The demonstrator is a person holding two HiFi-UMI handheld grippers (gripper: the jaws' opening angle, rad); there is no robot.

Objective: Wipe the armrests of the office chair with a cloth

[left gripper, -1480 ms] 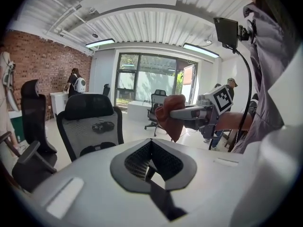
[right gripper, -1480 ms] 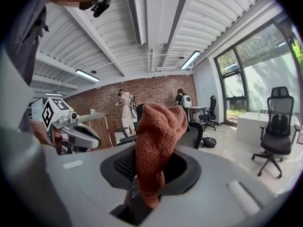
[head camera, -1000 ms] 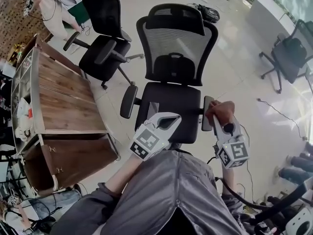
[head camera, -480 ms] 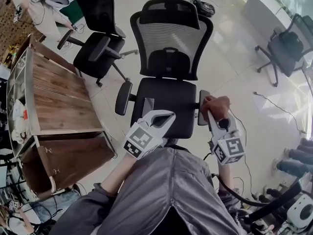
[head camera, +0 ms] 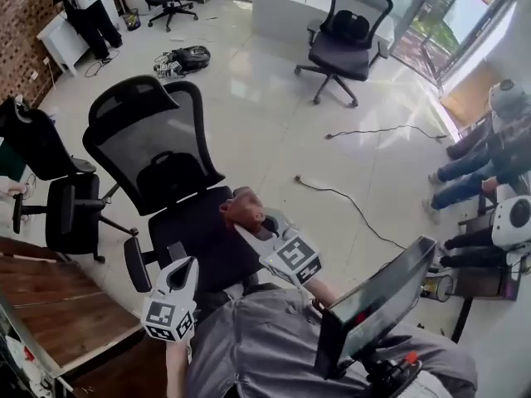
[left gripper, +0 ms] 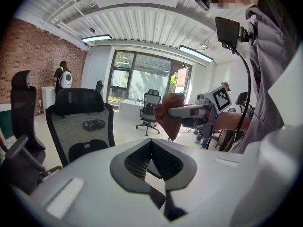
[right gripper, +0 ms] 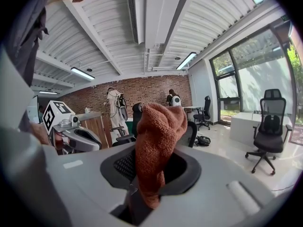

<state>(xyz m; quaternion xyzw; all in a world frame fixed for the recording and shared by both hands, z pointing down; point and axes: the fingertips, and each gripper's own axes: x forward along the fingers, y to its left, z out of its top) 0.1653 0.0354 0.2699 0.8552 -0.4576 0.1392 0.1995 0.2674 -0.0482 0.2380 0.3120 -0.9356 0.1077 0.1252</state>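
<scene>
The black mesh office chair [head camera: 158,152] stands left of centre in the head view. My right gripper [head camera: 249,220] is shut on a rust-brown cloth [head camera: 241,208] at the seat's right edge, where the right armrest is hidden beneath it. In the right gripper view the cloth [right gripper: 158,145] bulges up out of the jaws. My left gripper [head camera: 181,272] is shut and holds nothing, just right of the chair's left armrest [head camera: 136,264]. The left gripper view looks across at the cloth [left gripper: 170,117] in the other gripper.
A second black chair [head camera: 58,206] and a wooden desk [head camera: 50,317] stand at the left. A tilted monitor on an arm [head camera: 373,305] is close at lower right. Cables [head camera: 348,197] lie on the floor. Seated people [head camera: 485,152] are at the right, and another chair [head camera: 348,31] is farther away.
The head view has swung, so the chair now sits left of centre and turned. The right gripper still holds the cloth beside the seat. The left gripper has shifted from the seat front toward the left armrest.
</scene>
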